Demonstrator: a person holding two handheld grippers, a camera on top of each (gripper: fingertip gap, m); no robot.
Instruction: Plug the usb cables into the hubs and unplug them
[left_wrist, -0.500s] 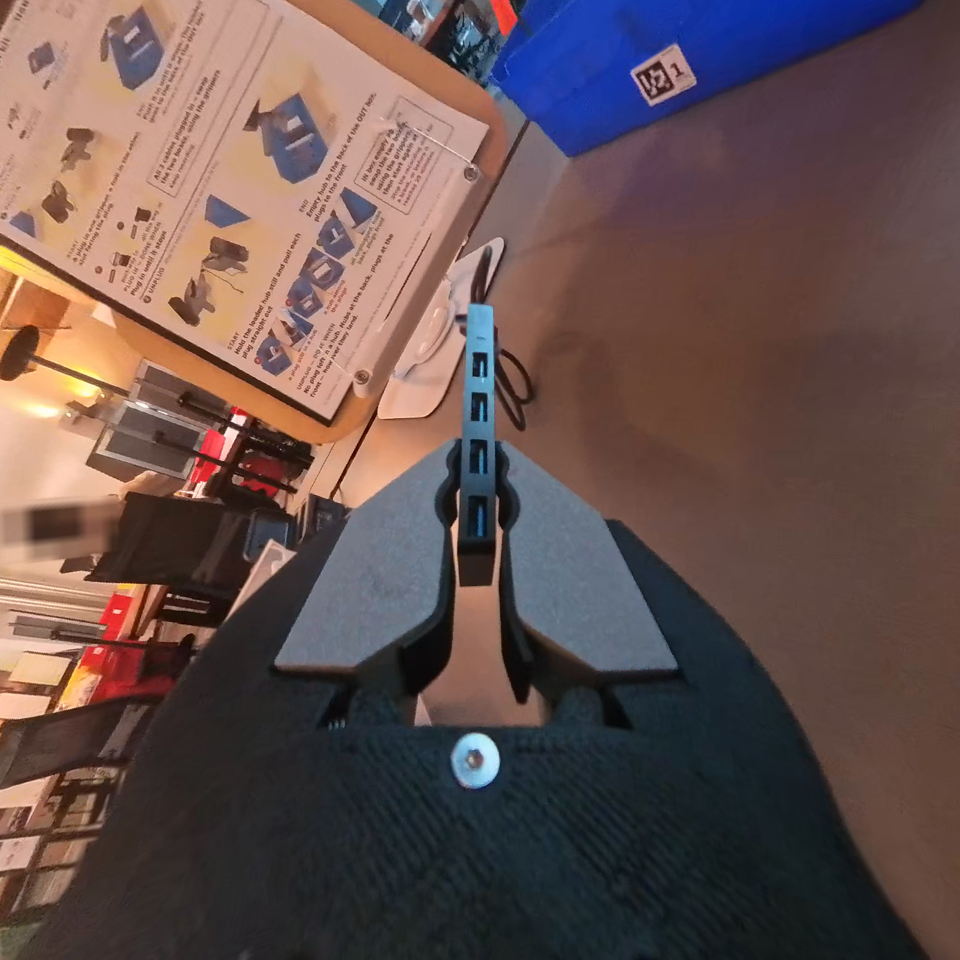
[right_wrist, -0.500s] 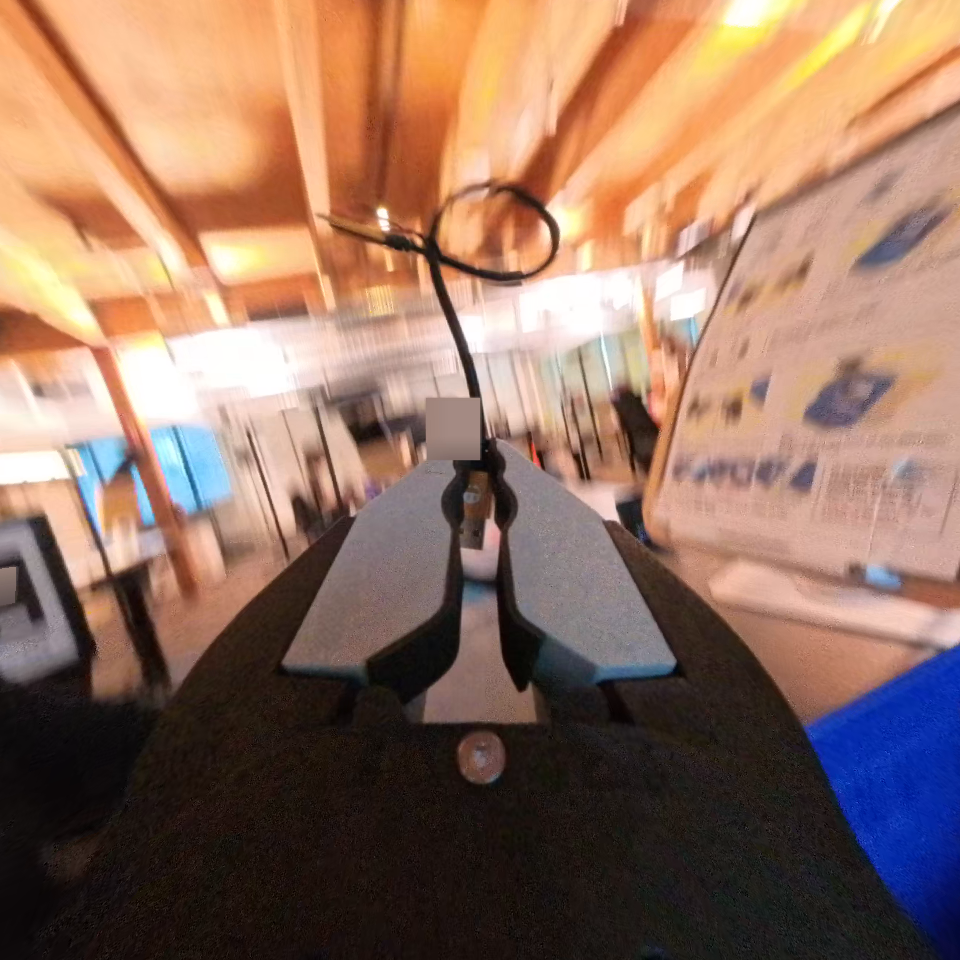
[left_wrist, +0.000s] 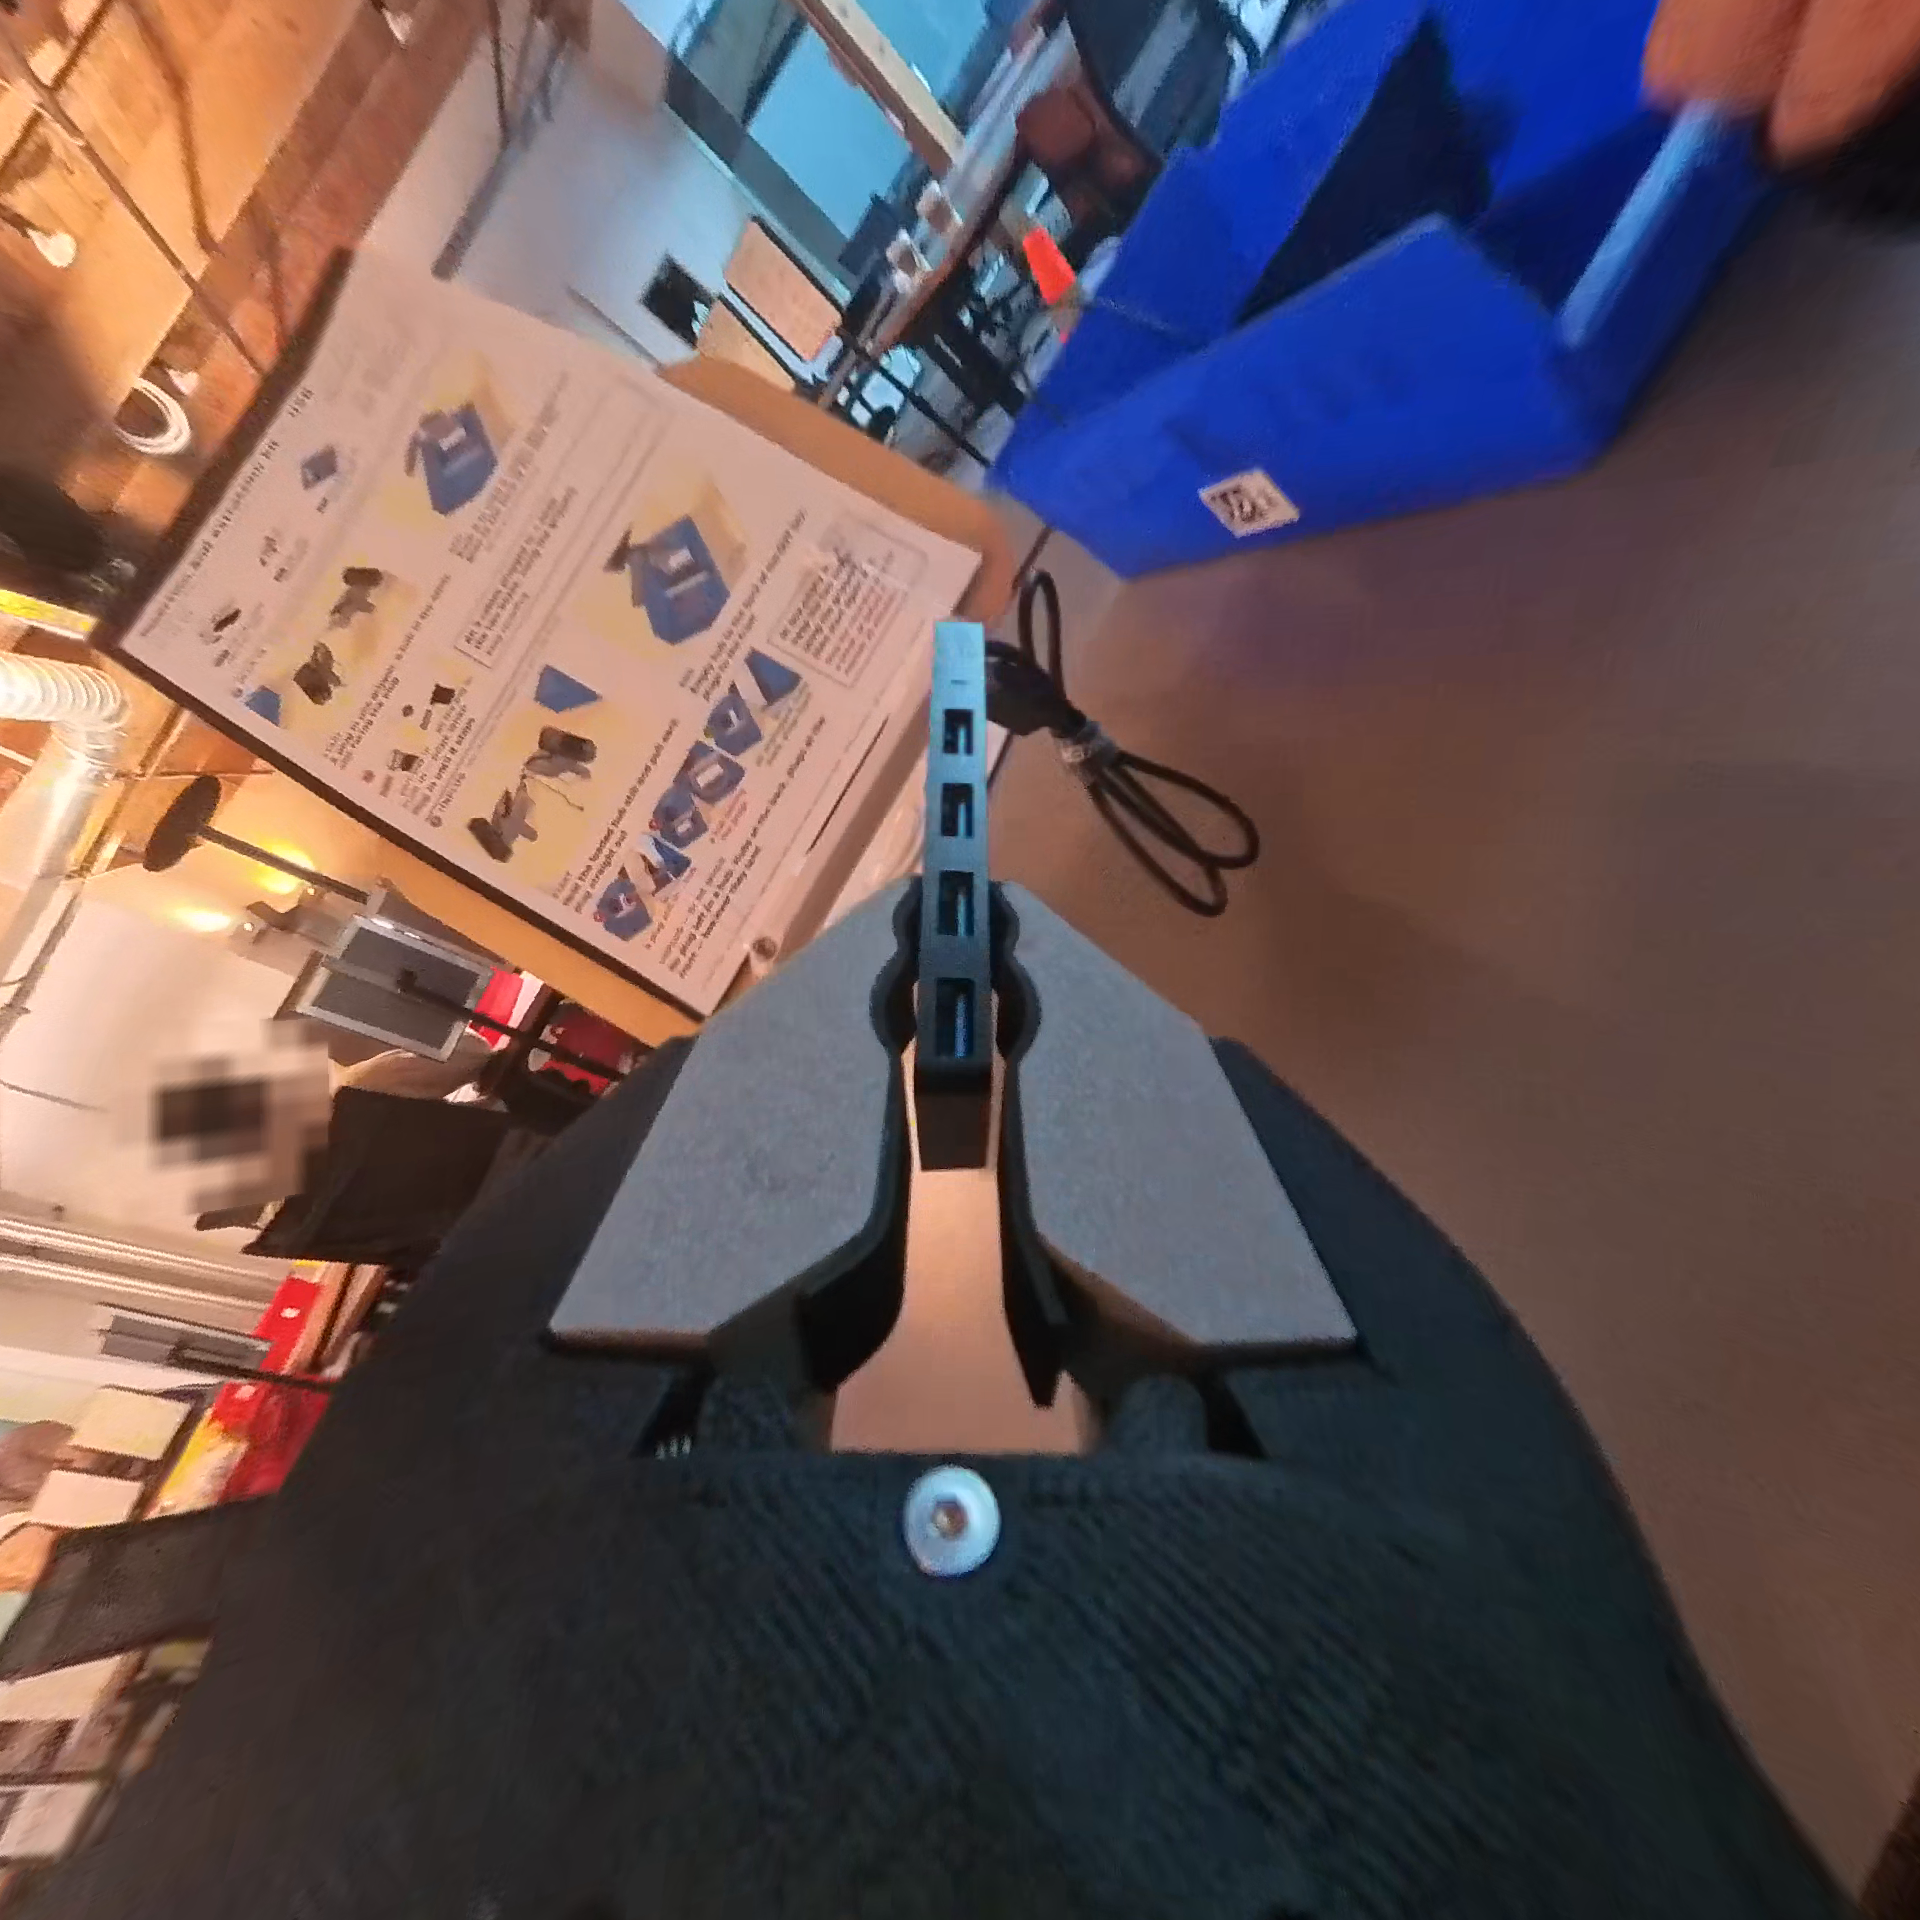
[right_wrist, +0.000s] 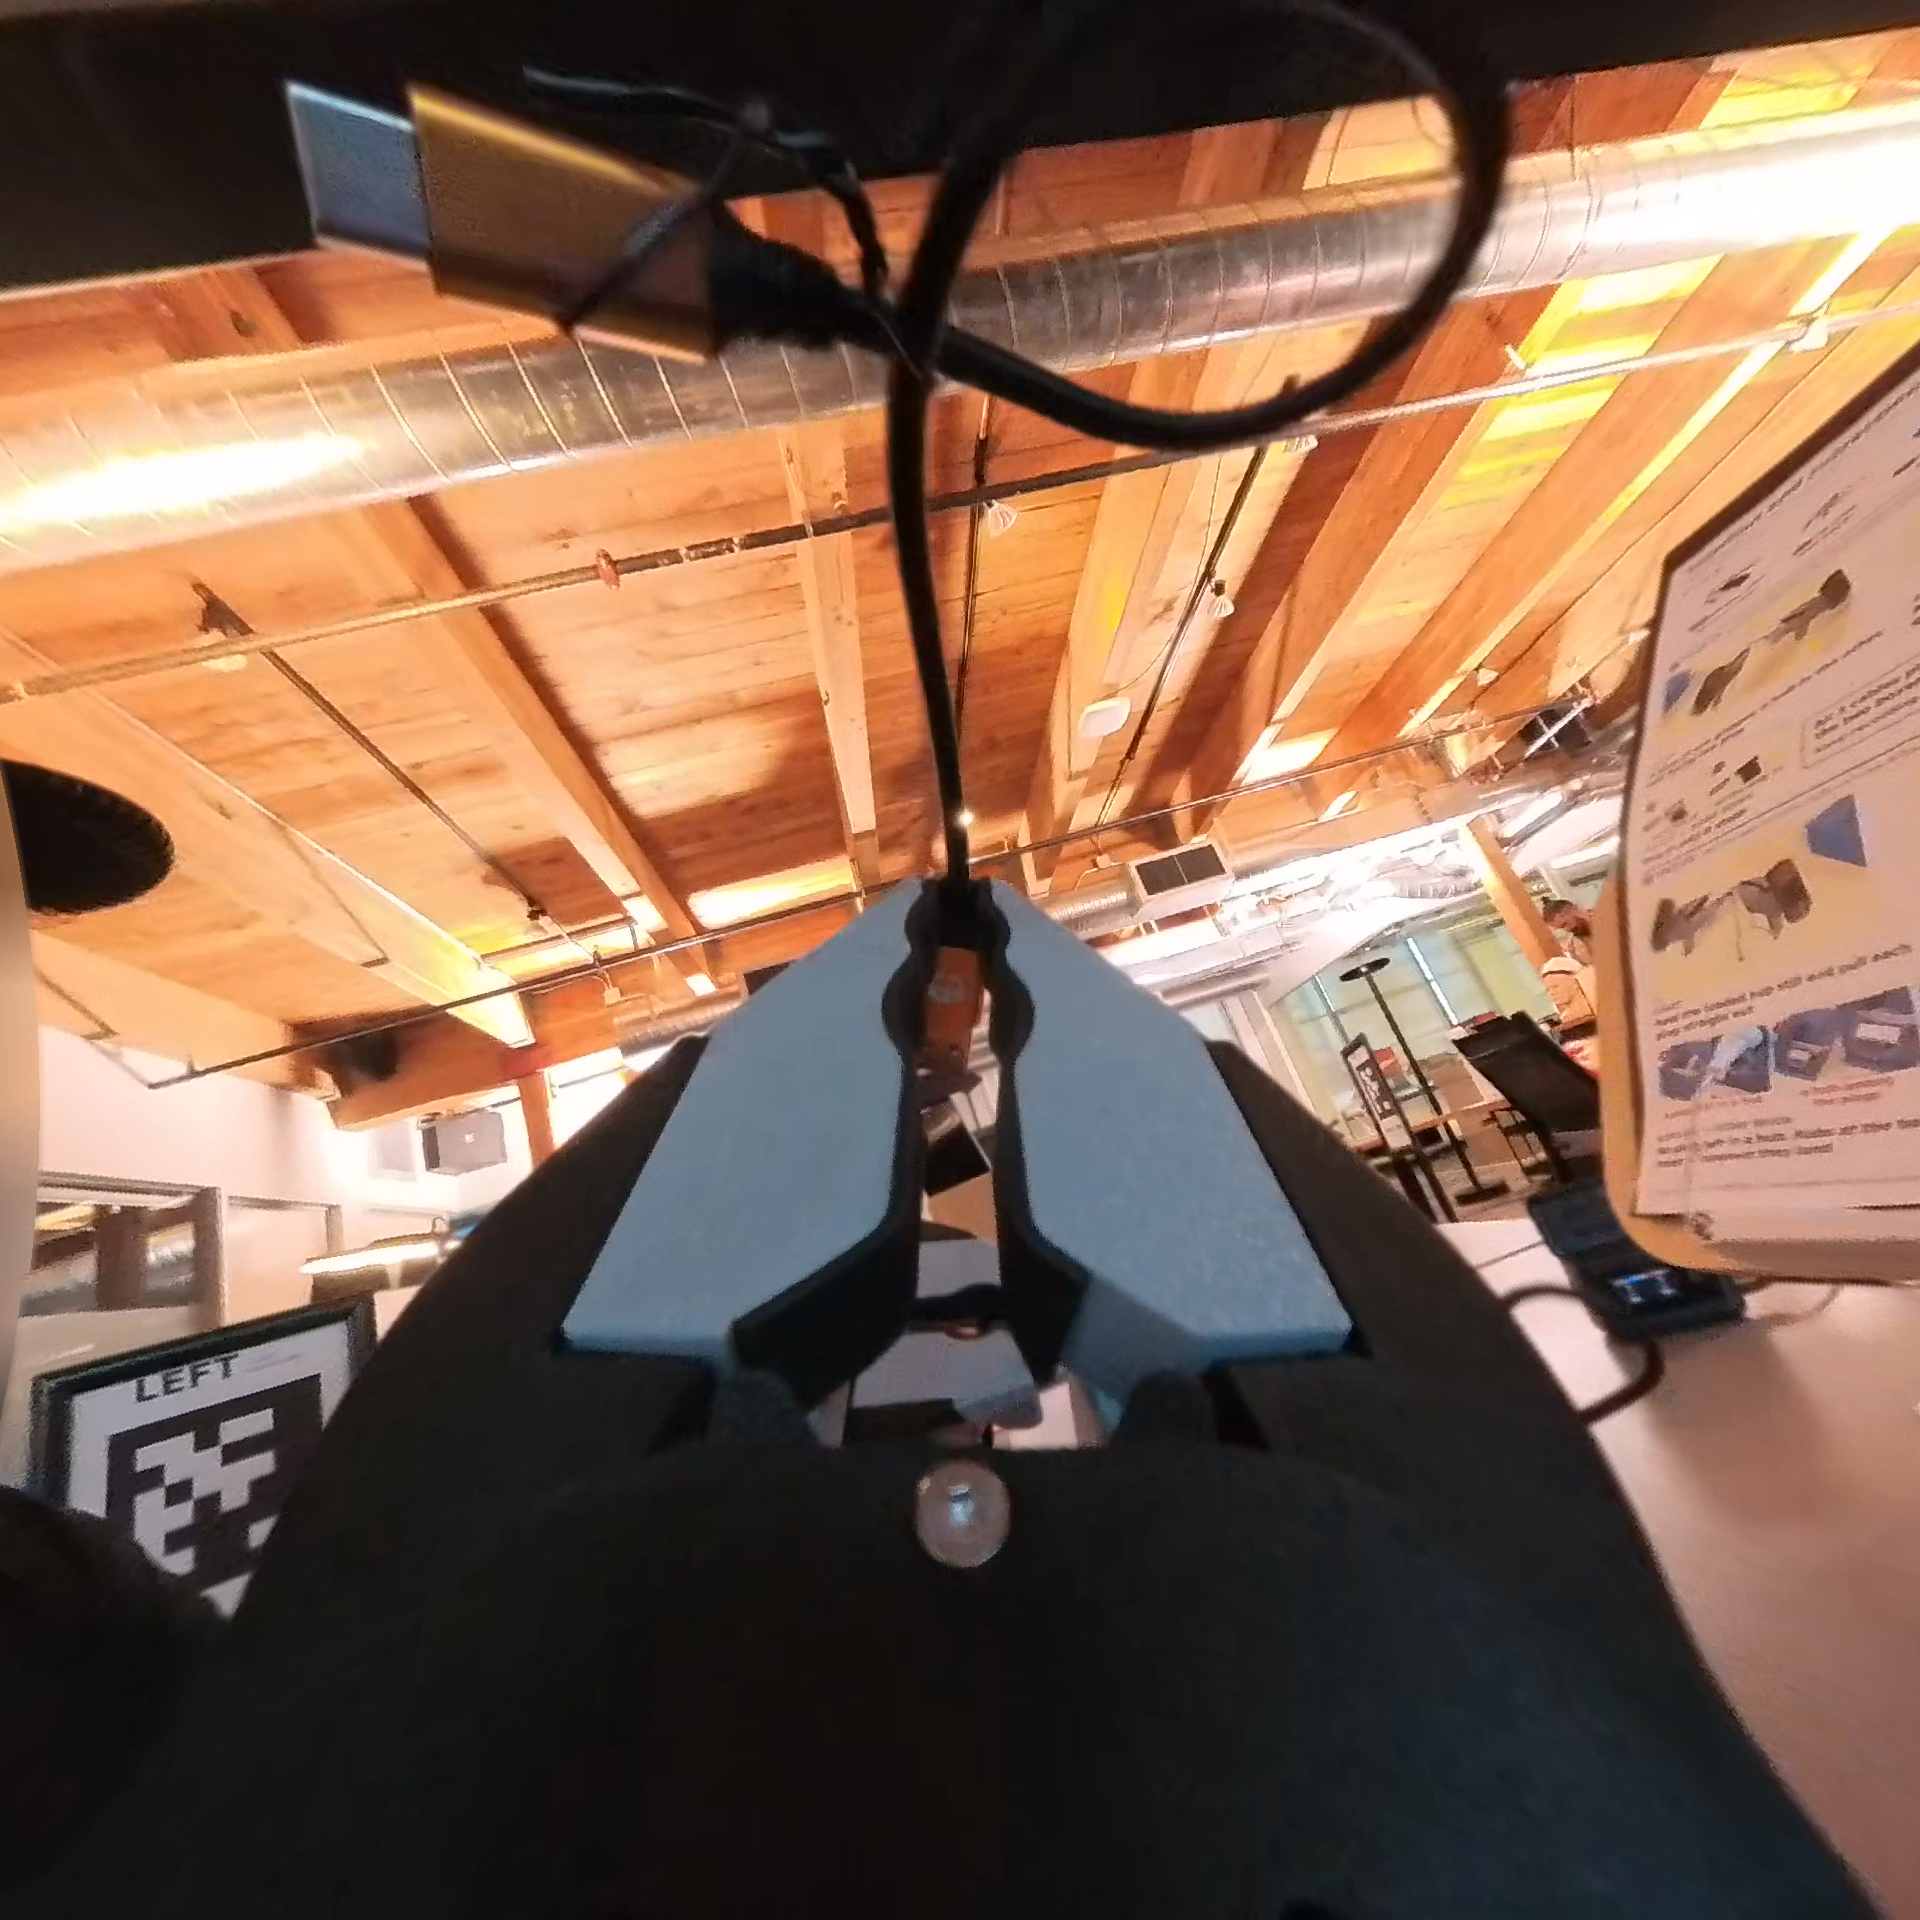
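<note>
Since half a second ago the left gripper (left_wrist: 958, 971) has swung so that a coiled black cable (left_wrist: 1132, 790) on the counter (left_wrist: 1558, 1039) now shows in full beyond the hub, and the right wrist view has gone from blurred to sharp, tipped up at the ceiling.

Left fingers (left_wrist: 769, 1132) pinch a slim black USB hub (left_wrist: 956, 831) near its lower end; it stands up between them with its row of ports facing the camera, the lowest port blue inside. The upper half of the hub rises clear of the fingertips. Beyond it the coiled cable lies on the brown counter, apart from the hub. To the left a printed instruction board (left_wrist: 540, 665) leans on a tan backing. Farther back on the right stand blue bins (left_wrist: 1351, 416), one bearing a small square marker, and a blurred hand (left_wrist: 1787, 62) shows at the top right corner.

Right gripper (right_wrist: 954, 940): its fingers (right_wrist: 1132, 1132) are pressed onto the plug end of a black USB cable (right_wrist: 925, 623), whose metal tip lies in the gap. The cable runs up from the fingertips, loops once and ends in a second metal-tipped plug (right_wrist: 499, 218) at the top left. Behind it are wooden ceiling beams (right_wrist: 644, 665) and a silver duct (right_wrist: 1195, 281). The instruction board stands at the right edge, a black-and-white marker card (right_wrist: 197, 1455) at the lower left.
</note>
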